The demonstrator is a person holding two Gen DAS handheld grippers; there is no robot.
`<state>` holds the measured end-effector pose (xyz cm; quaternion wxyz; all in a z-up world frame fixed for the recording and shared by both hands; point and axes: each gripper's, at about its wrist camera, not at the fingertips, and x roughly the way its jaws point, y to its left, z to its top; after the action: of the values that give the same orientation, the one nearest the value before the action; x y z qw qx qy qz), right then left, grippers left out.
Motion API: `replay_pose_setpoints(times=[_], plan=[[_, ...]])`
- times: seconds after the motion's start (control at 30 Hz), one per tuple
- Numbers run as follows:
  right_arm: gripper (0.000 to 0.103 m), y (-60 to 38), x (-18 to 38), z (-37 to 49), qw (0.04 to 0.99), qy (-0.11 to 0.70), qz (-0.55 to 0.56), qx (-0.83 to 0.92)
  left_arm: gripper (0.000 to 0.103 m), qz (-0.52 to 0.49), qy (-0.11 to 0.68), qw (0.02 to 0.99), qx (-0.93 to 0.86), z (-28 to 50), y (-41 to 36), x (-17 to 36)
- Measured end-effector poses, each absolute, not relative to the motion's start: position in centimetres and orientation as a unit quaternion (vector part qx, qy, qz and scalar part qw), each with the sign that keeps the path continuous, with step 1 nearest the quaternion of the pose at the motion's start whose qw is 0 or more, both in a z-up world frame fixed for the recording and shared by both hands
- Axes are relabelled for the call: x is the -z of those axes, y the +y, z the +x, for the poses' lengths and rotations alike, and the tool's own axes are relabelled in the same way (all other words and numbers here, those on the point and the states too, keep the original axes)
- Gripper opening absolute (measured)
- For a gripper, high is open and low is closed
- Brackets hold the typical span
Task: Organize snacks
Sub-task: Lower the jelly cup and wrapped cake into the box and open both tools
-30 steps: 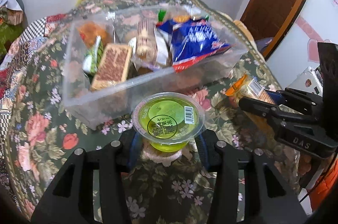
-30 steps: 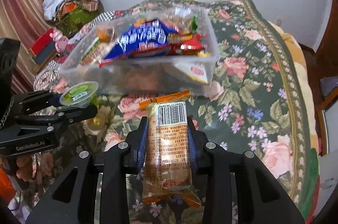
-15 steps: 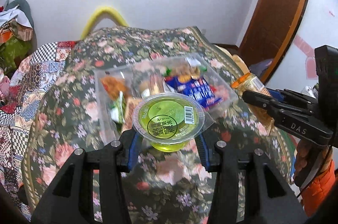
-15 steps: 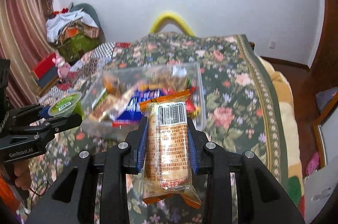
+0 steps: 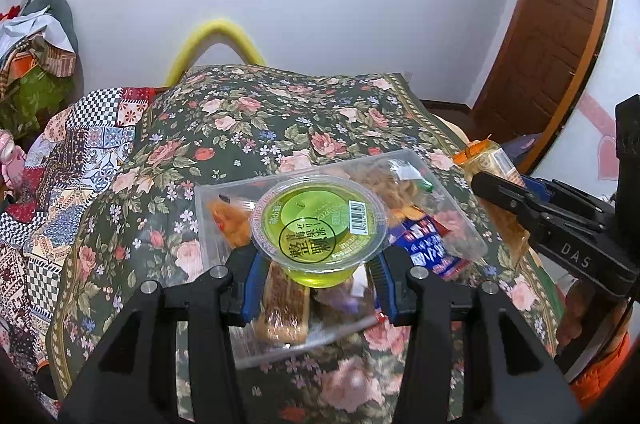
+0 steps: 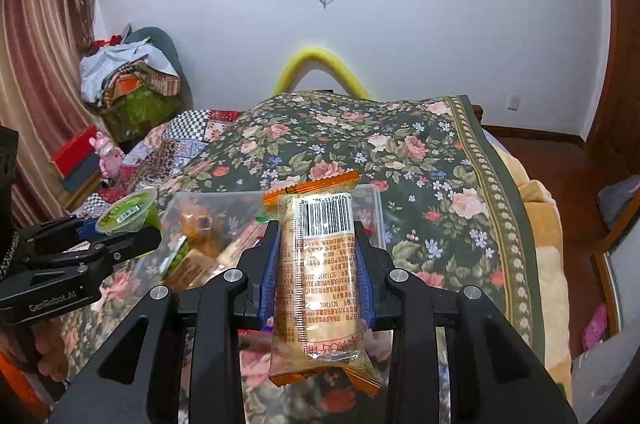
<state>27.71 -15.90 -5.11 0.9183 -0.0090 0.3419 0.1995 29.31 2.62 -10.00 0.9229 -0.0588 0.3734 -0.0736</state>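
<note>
Left tongs pinch a round green jelly cup above the clear plastic snack bin on the floral bedspread; right tongs pinch an orange-wrapped biscuit pack above that bin.

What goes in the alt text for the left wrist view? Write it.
The left tool grips a green jelly cup above a clear bin of snacks on a floral blanket. At right, the right tool holds a wrapped cracker pack.
</note>
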Motion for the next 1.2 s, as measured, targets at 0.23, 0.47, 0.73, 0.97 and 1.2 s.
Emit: replay_pose_setpoints(times=[0.23, 0.47, 0.73, 0.97, 1.2], plan=[[0.03, -15.7, 7.4, 30.0, 0.909, 0.372, -0.011, -0.187, 0.046, -0.063, 0.398, 0.913, 0.066, 32.1, 2.7, 12.1], [0.03, -15.5, 9.0, 31.1, 0.9, 0.395, -0.015, -0.183, 0.046, -0.059, 0.418, 0.904, 0.07, 33.5, 2.1, 14.0], [0.032, -16.0, 9.2, 31.1, 0.89, 0.412, 0.001, -0.194, 0.047, -0.057, 0.433, 0.897, 0.071, 33.6, 1.8, 14.8], [0.048, -16.6, 7.1, 29.5, 0.899, 0.393, 0.002, -0.193, 0.053, -0.057, 0.418, 0.903, 0.08, 31.9, 1.9, 12.9], [0.049, -17.1, 3.1, 26.6, 0.914, 0.353, 0.008, -0.198, 0.053, -0.044, 0.365, 0.927, 0.077, 27.6, 1.7, 8.1]])
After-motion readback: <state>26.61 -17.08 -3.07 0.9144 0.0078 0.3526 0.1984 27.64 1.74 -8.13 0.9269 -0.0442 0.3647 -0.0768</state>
